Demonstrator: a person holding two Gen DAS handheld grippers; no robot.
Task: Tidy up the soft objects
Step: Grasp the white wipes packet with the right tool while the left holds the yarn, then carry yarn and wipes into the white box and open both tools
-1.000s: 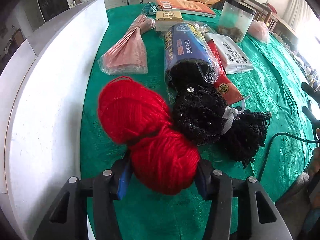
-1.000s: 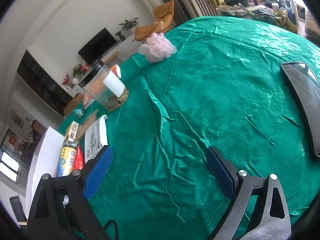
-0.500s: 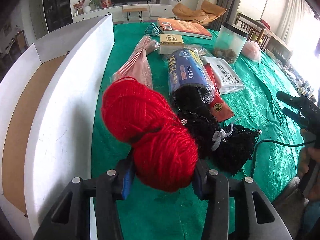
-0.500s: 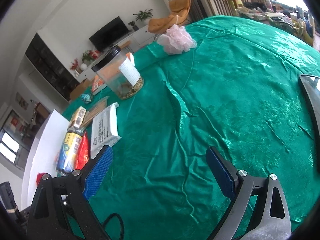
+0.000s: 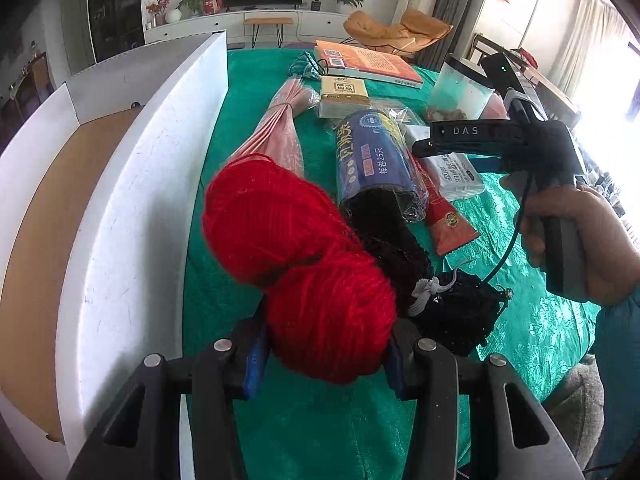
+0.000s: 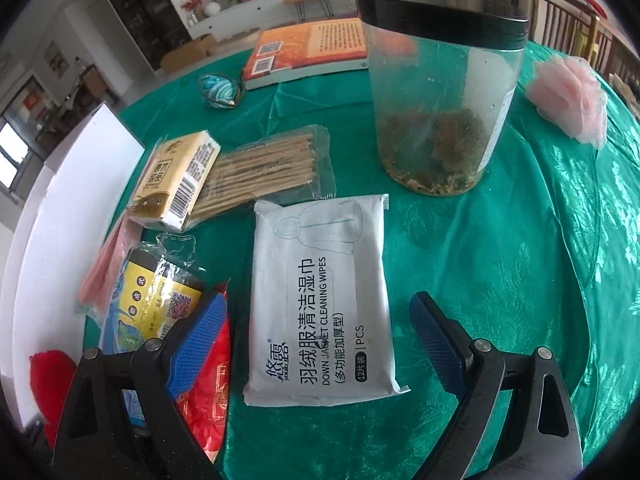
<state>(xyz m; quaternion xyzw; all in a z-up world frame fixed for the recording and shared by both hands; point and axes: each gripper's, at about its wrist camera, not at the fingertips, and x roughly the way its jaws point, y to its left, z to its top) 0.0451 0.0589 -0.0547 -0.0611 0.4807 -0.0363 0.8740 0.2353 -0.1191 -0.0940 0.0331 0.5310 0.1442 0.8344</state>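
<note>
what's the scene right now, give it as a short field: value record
surface: green tablecloth
left gripper: shut on the red yarn, held off the cloth
right gripper: open, empty, above the wipes pack
container: white box left of the yarn, brown floor bare where visible
soft items on cloth: black beaded fabric, pink mesh puff
other items: lidded clear jar, orange book, tissue pack, bag roll

Yarn point(image 5: 296, 256): red. Surface point(image 6: 500, 280) cloth: green, floral sheen. Wipes point(image 6: 320, 300): white pack, dark print. Box point(image 5: 132, 184): white walls, brown floor. Fingers point(image 6: 196, 336): blue pads. Puff point(image 6: 568, 96): pink. Jar point(image 6: 440, 92): clear, black lid.
</note>
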